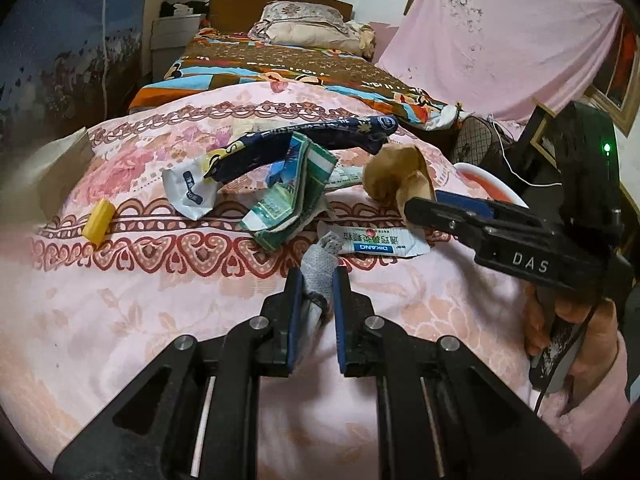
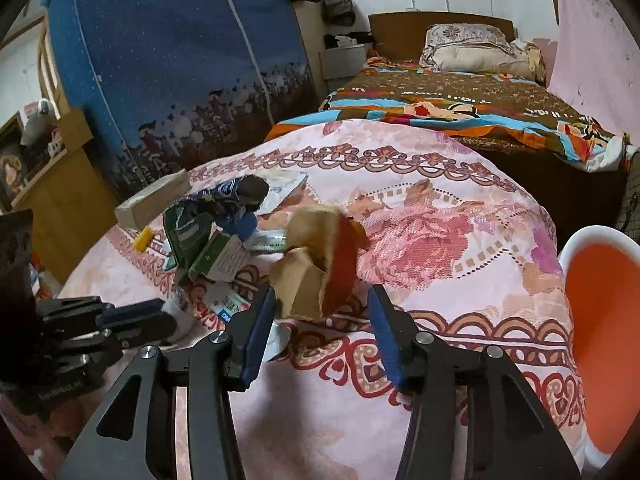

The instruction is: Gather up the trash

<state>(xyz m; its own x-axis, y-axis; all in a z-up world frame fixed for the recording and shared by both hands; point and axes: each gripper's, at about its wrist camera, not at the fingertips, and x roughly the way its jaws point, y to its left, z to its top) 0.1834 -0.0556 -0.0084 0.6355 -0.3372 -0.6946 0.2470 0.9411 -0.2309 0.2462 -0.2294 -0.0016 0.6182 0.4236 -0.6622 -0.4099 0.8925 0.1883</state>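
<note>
— Pink floral bedspread (image 1: 120,320) covers the tabletop, soft and puffy. What lies on it?
— Crumpled wrappers mid-surface: a green carton (image 1: 288,204), a dark blue printed bag (image 1: 304,140), a yellow block (image 1: 97,222).
— And the left gripper (image 1: 316,280)?
— Clenched on a grey crinkled wrapper (image 1: 318,272).
— The right gripper (image 2: 320,308)?
— Jaws apart, a crushed brown paper cup (image 2: 316,264) between them, unpinched; orange bin (image 2: 600,320) near the right edge.

The worktop (image 1: 120,320) wears pink cloth with rose blooms and a red heart border. At nine o'clock lies a yellow block (image 1: 97,222); centre, a green-and-white carton (image 1: 288,204); at three o'clock, an orange-lined white bin (image 2: 600,320).
</note>
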